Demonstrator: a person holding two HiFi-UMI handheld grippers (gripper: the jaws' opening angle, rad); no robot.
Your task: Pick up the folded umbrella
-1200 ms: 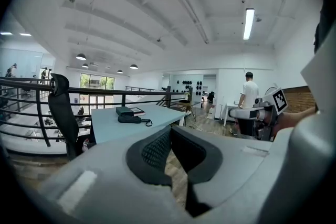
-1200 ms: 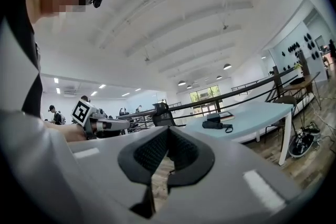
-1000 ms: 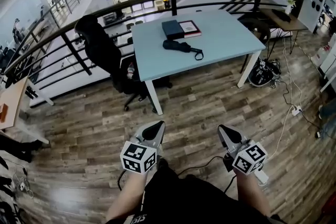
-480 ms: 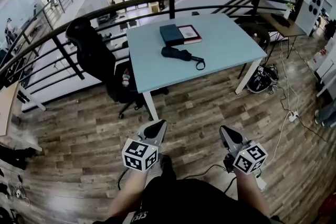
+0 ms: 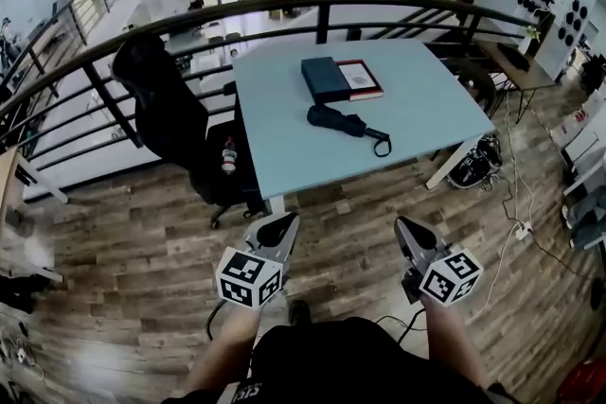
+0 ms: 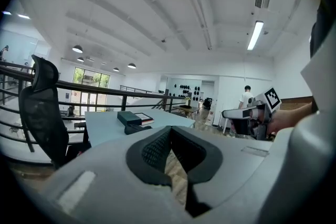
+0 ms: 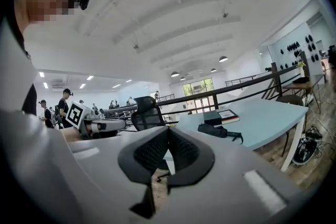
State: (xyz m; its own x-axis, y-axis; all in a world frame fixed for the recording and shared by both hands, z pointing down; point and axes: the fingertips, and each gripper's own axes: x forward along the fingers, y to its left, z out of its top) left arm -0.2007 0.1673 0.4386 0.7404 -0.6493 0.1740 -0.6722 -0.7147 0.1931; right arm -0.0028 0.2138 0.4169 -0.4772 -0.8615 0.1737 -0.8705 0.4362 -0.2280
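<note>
A folded umbrella [image 5: 341,120] lies mid-table [image 5: 426,99]. Just behind it sit a dark box [image 5: 325,79] and a book [image 5: 361,79], touching. A chair [image 5: 175,123] stands at the left edge. The left gripper [image 5: 281,224] and right gripper [image 5: 404,227] hover over the floor [image 5: 142,241], short of the near edge.

L grey plastic gripper [image 5: 281,224] sits approx 7 o'clock in head view, nose aimed twd 1 o'clock. R grey plastic gripper [image 5: 408,230] sits approx 5 o'clock, nose twd 11. Both held about level, side by side, well apart. L jaws: black ribbed pads meet at tips, nothing btwn them. R jaws: same, tips together, empty. White square-marker cube on each [image 5: 249,279], [image 5: 451,275], just behind the jaws. Bare L forearm [image 5: 225,350] and bare R forearm [image 5: 453,345] run back twd 6 o'clock.
</note>
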